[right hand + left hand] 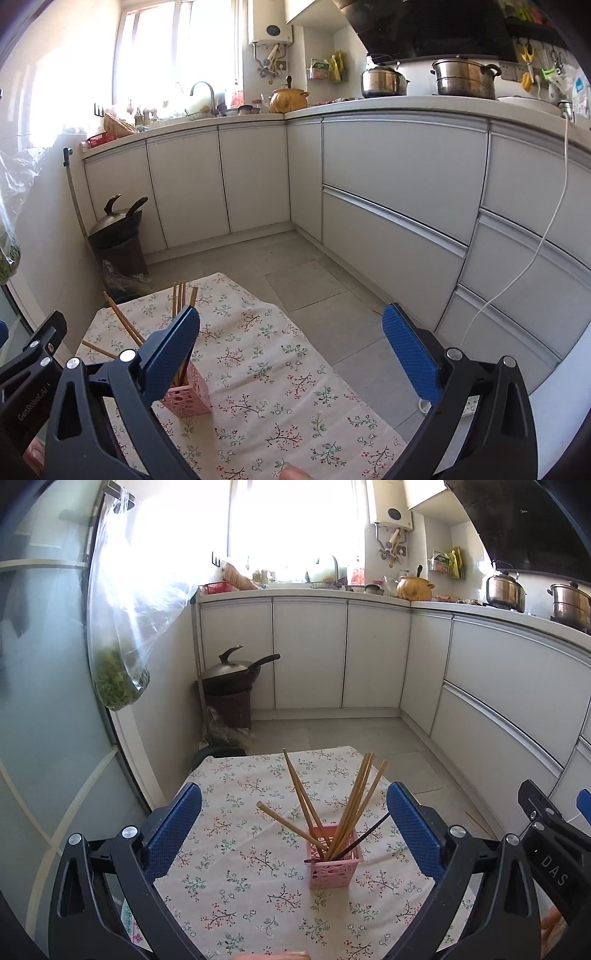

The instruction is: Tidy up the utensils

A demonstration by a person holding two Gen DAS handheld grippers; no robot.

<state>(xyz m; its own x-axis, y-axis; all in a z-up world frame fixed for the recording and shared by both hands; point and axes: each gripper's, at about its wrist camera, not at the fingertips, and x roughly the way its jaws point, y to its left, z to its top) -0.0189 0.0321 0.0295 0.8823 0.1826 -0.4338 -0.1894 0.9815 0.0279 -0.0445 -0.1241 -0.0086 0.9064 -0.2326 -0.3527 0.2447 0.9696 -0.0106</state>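
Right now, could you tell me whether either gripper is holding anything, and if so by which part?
Nothing is held. The left gripper and right gripper are both open; the chopsticks stand in the pink holder.

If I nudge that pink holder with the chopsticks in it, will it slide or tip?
Probably tips. The pink holder looks small, light and perforated, while the chopsticks stand far above its rim and splay outward. The floral tablecloth may grip or bunch under it, so push low.
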